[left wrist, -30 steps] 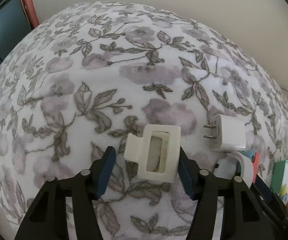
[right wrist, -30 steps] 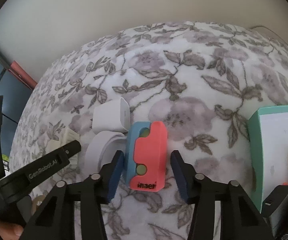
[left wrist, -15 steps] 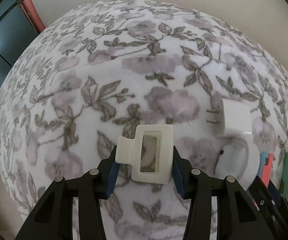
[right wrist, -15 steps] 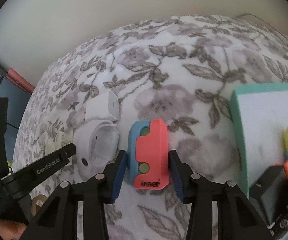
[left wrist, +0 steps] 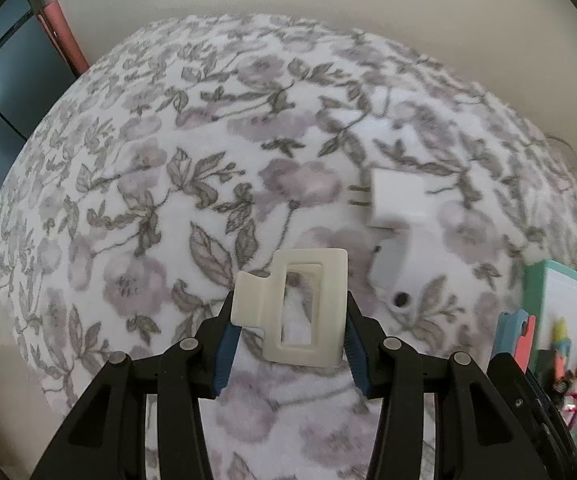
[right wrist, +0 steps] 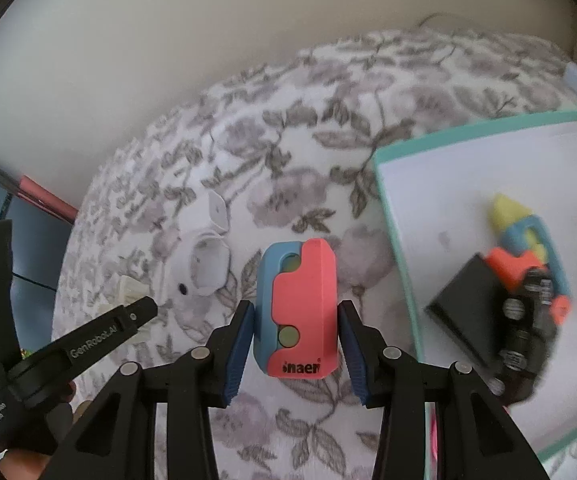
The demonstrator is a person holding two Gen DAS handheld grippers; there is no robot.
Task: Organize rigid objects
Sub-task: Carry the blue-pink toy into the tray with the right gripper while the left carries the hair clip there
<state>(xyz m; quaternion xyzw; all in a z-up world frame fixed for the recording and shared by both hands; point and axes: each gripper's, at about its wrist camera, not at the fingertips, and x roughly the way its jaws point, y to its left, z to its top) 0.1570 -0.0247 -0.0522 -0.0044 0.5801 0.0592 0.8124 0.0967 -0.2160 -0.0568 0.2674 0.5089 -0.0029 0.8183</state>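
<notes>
My left gripper (left wrist: 290, 320) is shut on a cream hair claw clip (left wrist: 300, 306), lifted above the floral blanket (left wrist: 148, 208). In the right wrist view my right gripper (right wrist: 294, 320) is shut on a pink and blue plastic block (right wrist: 298, 306), also held off the blanket. The left gripper's body (right wrist: 68, 344) shows at the lower left of that view, and a bit of the clip (right wrist: 130, 286) peeks past it. A teal-rimmed white box (right wrist: 396, 216) lies to the right, holding a colourful toy (right wrist: 524, 244) and a black block (right wrist: 466, 300).
A white plug adapter (left wrist: 398, 196) and a white round case (left wrist: 408, 276) lie on the blanket between the two grippers. A beige wall runs behind the blanket. A dark panel with a red strip (left wrist: 58, 36) stands at the far left.
The left jaws closed on the clip and lifted it. The right gripper rose with the block and shifted toward the teal box, which now fills more of its view.
</notes>
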